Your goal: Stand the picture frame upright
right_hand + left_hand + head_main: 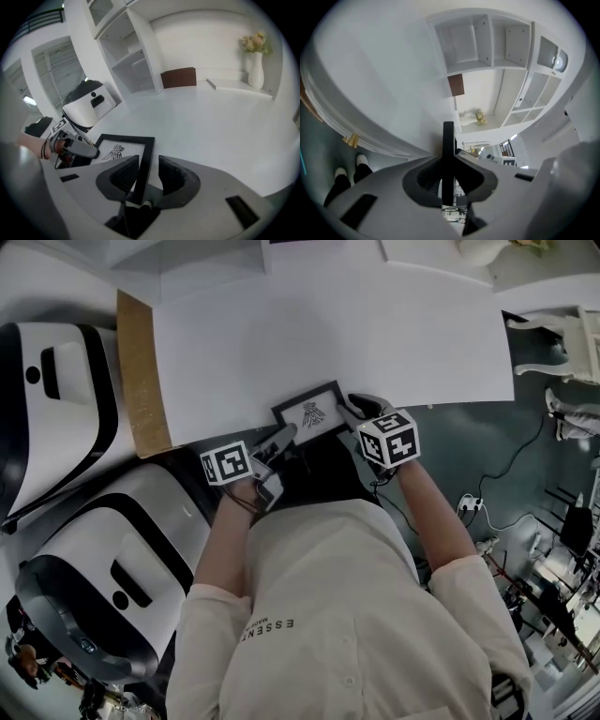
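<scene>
Picture frame (pixel 309 414) sits at the near edge of the white table (pixel 328 334), between both grippers. The left gripper (pixel 447 164) is clamped on its left edge. The right gripper (pixel 143 172) has its jaws apart around the right edge, not pressing it.

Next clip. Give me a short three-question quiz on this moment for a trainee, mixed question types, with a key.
1. Multiple choice: what are the jaws of the left claw closed on?
A) a cup
B) the edge of the picture frame
C) nothing
2. True or false: the right claw is at the frame's other side, with the frame's edge between its jaws.
3. Short answer: in the right gripper view, what stands on the far ledge?

Key: 1 B. 2 True. 3 A white vase with flowers.
</scene>
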A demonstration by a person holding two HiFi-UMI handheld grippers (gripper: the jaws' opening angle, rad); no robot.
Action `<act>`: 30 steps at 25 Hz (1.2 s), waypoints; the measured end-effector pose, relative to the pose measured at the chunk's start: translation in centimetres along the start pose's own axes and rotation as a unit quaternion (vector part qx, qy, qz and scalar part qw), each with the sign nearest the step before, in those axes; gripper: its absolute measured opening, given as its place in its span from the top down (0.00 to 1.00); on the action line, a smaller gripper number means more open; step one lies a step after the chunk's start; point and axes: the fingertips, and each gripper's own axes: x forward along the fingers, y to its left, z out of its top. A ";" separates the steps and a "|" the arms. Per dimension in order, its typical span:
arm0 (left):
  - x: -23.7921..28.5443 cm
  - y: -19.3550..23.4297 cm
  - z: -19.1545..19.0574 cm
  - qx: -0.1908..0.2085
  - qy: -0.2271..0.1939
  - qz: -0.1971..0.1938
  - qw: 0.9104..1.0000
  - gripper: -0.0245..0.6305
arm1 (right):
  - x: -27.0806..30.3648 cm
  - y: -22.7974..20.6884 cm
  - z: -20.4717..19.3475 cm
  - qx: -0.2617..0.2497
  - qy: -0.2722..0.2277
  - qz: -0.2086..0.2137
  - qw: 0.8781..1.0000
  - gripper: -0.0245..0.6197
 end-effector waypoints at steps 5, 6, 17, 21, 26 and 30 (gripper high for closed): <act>-0.6 -1.5 0.3 0.034 0.009 -0.013 0.999 0.85 | -1.3 -0.2 1.3 0.067 -0.040 0.079 0.994 0.74; -0.7 -1.7 0.4 0.036 0.012 -0.016 0.999 0.86 | -1.6 -0.2 1.4 0.076 -0.045 0.098 0.991 0.74; -0.8 -6.0 1.7 0.029 0.019 -0.075 0.997 0.86 | -3.0 1.7 1.6 0.133 -0.032 0.274 0.952 0.72; -0.6 -6.7 2.0 0.043 0.023 -0.085 0.995 0.86 | -3.3 1.1 2.6 0.134 -0.037 0.291 0.947 0.72; -0.2 -7.2 2.6 0.079 0.025 -0.073 0.994 0.86 | -3.8 0.3 3.9 0.177 -0.038 0.350 0.919 0.72; 0.6 -9.3 2.8 0.081 0.027 -0.097 0.992 0.86 | -3.9 -0.1 4.8 0.212 -0.040 0.406 0.888 0.73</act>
